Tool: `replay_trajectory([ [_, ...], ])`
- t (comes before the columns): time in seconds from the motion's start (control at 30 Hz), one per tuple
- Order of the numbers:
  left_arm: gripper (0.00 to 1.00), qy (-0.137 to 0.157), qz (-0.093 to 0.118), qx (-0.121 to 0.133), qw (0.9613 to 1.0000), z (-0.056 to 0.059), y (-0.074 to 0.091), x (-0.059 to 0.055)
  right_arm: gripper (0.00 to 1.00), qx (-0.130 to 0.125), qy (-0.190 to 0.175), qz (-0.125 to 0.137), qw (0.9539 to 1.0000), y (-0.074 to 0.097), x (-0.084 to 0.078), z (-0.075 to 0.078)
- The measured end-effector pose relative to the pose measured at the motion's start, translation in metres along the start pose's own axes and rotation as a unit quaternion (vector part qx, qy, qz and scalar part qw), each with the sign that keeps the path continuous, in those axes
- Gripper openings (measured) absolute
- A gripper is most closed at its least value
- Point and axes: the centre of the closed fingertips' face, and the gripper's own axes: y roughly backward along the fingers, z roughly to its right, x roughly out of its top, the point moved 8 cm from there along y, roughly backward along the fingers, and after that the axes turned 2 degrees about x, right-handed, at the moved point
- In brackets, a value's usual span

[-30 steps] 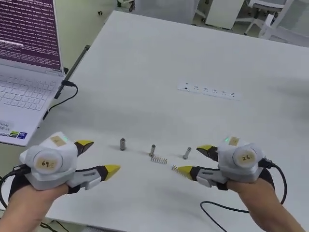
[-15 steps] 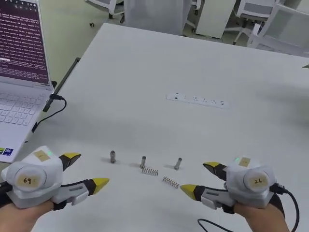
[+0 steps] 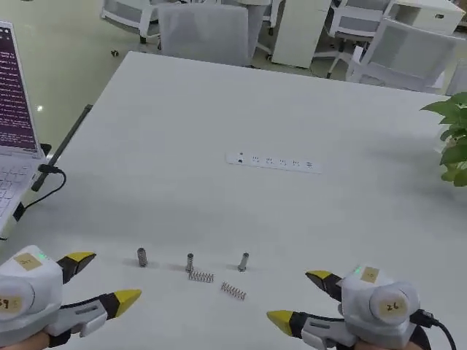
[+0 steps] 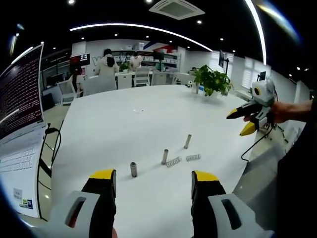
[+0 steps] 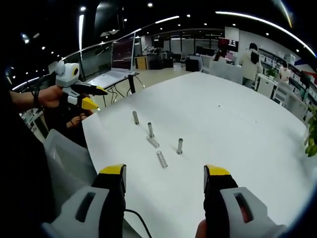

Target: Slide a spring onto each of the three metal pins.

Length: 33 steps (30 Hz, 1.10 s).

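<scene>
**Desk:** What has moved in the last second?

**Operator:** Mostly the headset. It has tipped up, so the laptop (image 3: 11, 138) now sits at the left edge and the power strip (image 3: 273, 161) is mid-frame. The real change is my right gripper (image 3: 300, 297). A second ago its lower tip was right at the second spring (image 3: 233, 291). Now it's drawn back clear of it, jaws spread wide with nothing between them.

**Desk:** And the left?

**Operator:** The left gripper (image 3: 102, 278) is low at the left of the head view, by the front edge of the table (image 3: 328, 219). Its jaws are apart as before, empty, well away from the pins.

**Desk:** The pins?

**Operator:** Three in a row across the near part of the table, all upright, long axis straight up. The left pin (image 3: 142, 257) looks thicker and ribbed. It's too small for me to tell whether a coil is round it. The middle pin (image 3: 190, 262) and right pin (image 3: 244, 262) look bare.

**Desk:** Springs?

**Operator:** Both are flat on the table, where they lay before. The first spring (image 3: 201, 277) is just beside the middle pin's foot, long axis along the row. The second spring lies on a slant, nearer me, between the middle and right pins. Its lower end points toward the right gripper.
</scene>
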Motion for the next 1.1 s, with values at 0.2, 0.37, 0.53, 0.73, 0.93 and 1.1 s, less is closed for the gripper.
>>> replay_trajectory([
  [0.2, 0.57, -0.007, -0.003, -0.008, 0.9999, 0.007, -0.008, 0.004, 0.62, -0.008, -0.008, 0.004, 0.9999, 0.007, -0.002, 0.005],
  [0.37, 0.57, -0.014, -0.007, -0.017, 0.9997, 0.012, -0.015, 0.006, 0.63, -0.005, -0.007, 0.002, 1.0, 0.008, -0.003, 0.005],
  [0.53, 0.57, -0.024, -0.014, -0.029, 0.9992, 0.019, -0.02, 0.007, 0.63, -0.001, -0.009, 0.003, 1.0, 0.009, -0.003, 0.004],
  [0.73, 0.56, -0.035, -0.025, -0.041, 0.9982, 0.025, -0.025, 0.003, 0.63, 0.008, -0.009, 0.002, 0.9999, 0.007, -0.004, 0.001],
  [0.93, 0.54, -0.04, -0.034, -0.053, 0.9972, 0.032, -0.033, 0.0, 0.63, 0.011, -0.011, 0.003, 0.9999, 0.008, -0.006, 0.002],
  [1.1, 0.53, -0.052, -0.04, -0.067, 0.9956, 0.037, -0.042, 0.001, 0.63, 0.013, -0.01, 0.0, 0.9999, 0.01, -0.007, 0.004],
])
